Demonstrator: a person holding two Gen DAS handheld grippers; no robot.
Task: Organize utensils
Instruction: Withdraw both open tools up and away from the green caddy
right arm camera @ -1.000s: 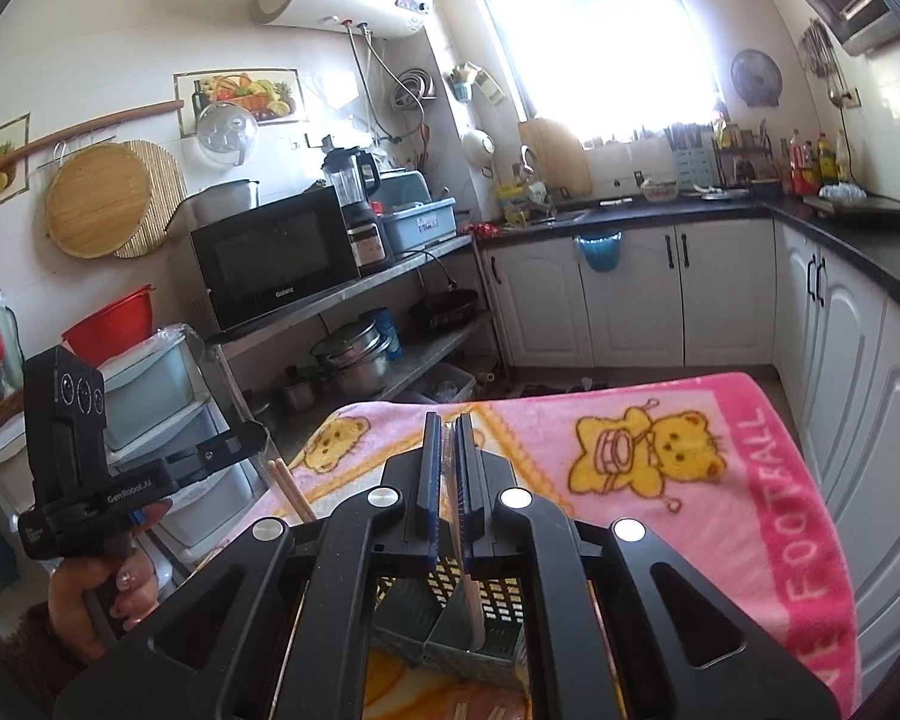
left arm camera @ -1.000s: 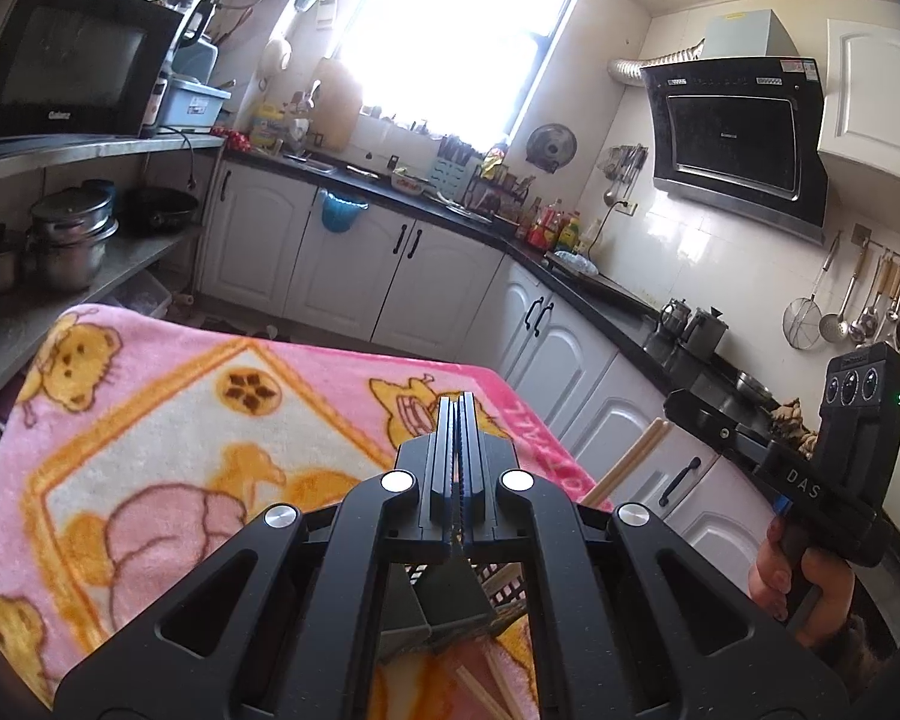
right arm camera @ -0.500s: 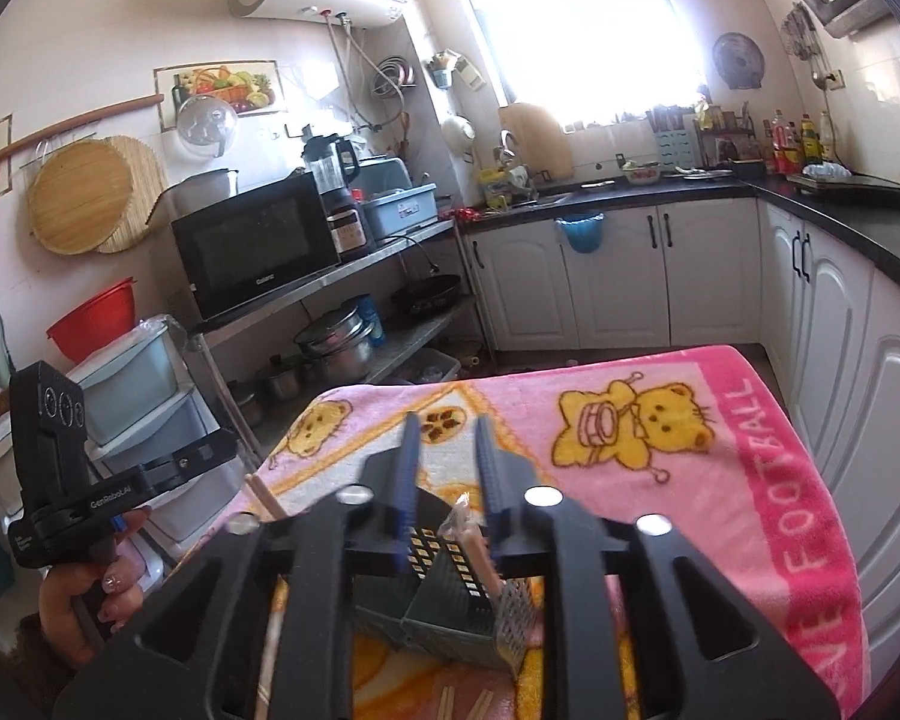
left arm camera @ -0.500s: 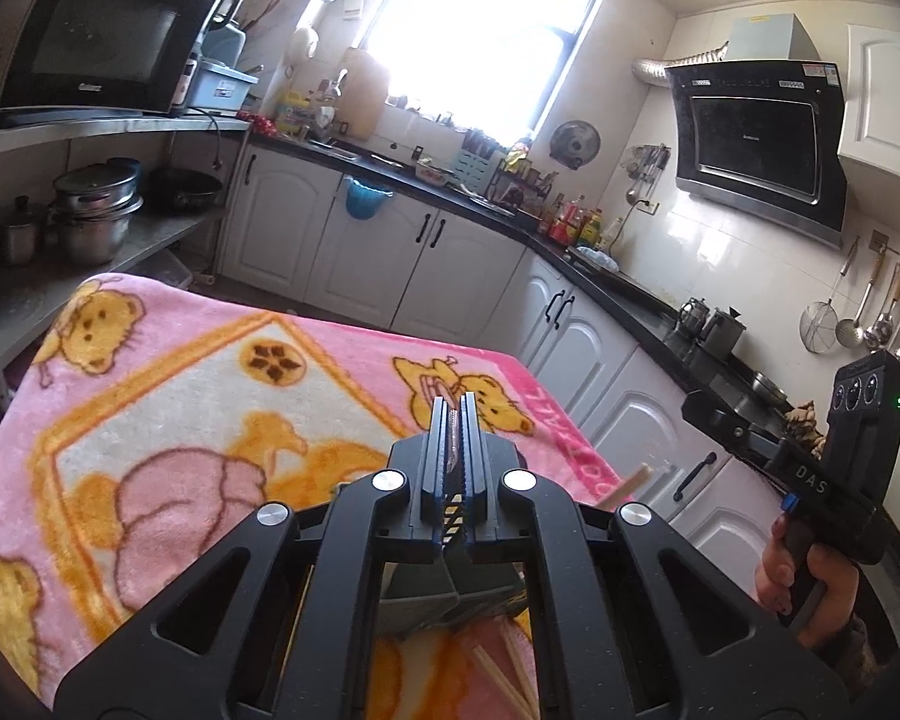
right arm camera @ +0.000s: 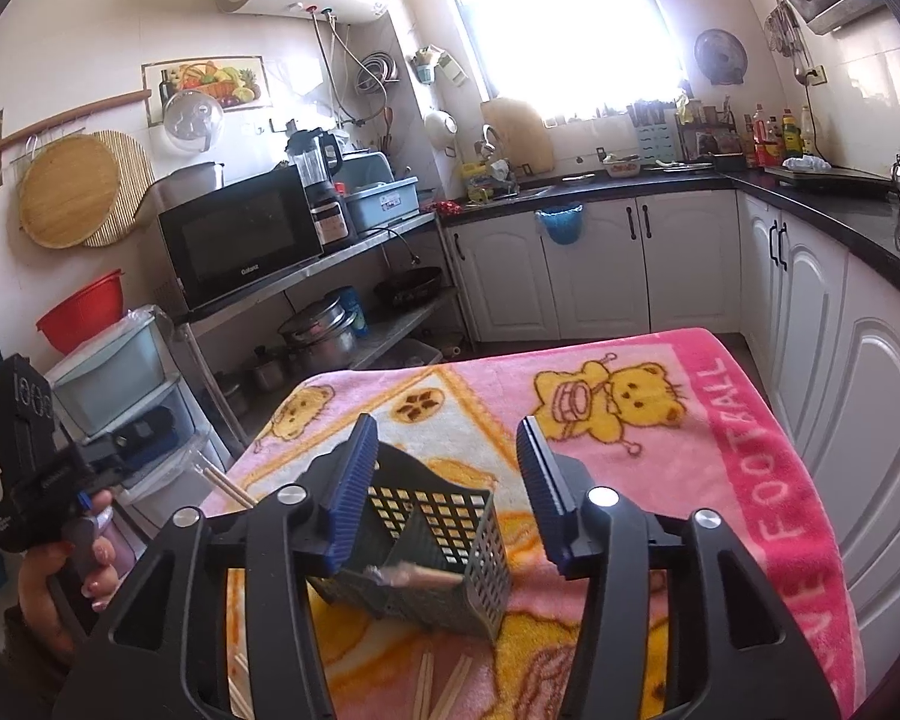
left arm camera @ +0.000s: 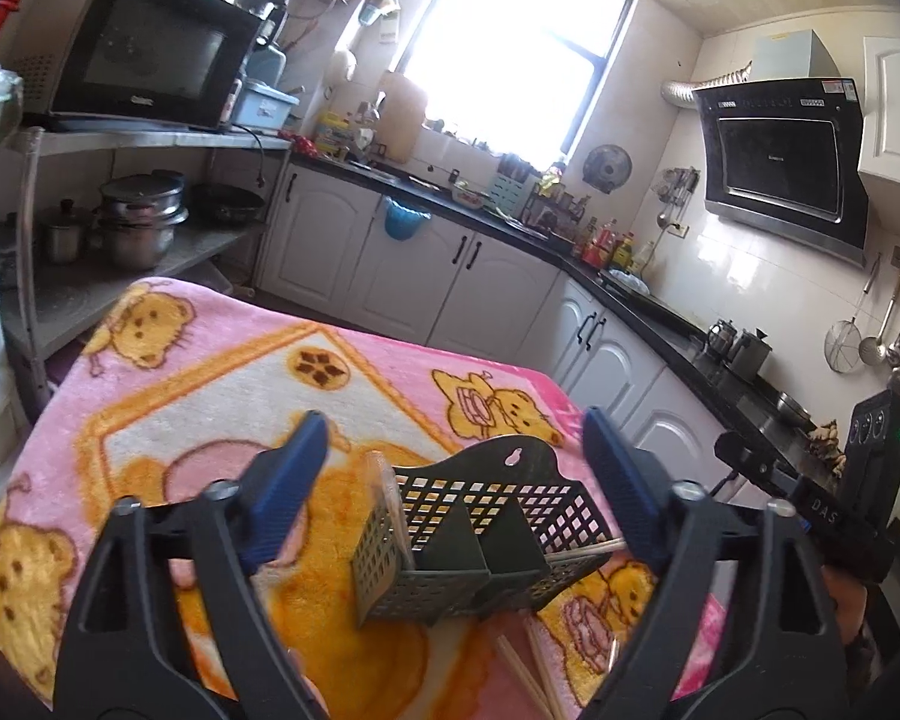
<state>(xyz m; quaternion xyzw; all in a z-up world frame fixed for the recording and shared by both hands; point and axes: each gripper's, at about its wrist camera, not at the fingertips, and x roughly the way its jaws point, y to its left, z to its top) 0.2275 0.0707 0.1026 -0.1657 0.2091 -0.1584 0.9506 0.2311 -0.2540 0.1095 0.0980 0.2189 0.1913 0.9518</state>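
Observation:
A dark green perforated utensil caddy [left arm camera: 480, 540] with compartments stands on the pink bear blanket [left arm camera: 222, 384]. It also shows in the right wrist view [right arm camera: 432, 546]. A wrapped pair of chopsticks [right arm camera: 414, 576] lies in its near compartment. Another chopstick [left arm camera: 582, 549] pokes out of its right side. My left gripper [left arm camera: 450, 480] is open and empty above the caddy. My right gripper [right arm camera: 447, 480] is open and empty over the caddy. Loose wooden chopsticks [right arm camera: 438, 684] lie on the blanket in front of the caddy; they also show in the left wrist view [left arm camera: 528, 678].
The blanket [right arm camera: 720, 450] covers a small table in a kitchen. White cabinets [right arm camera: 600, 264] and a black counter run behind and to the right. A shelf with a microwave [right arm camera: 240, 240] and pots [right arm camera: 324, 336] stands at the left.
Both grippers have opened from shut. The chopsticks they held are now in the caddy. Both have pulled back a little.

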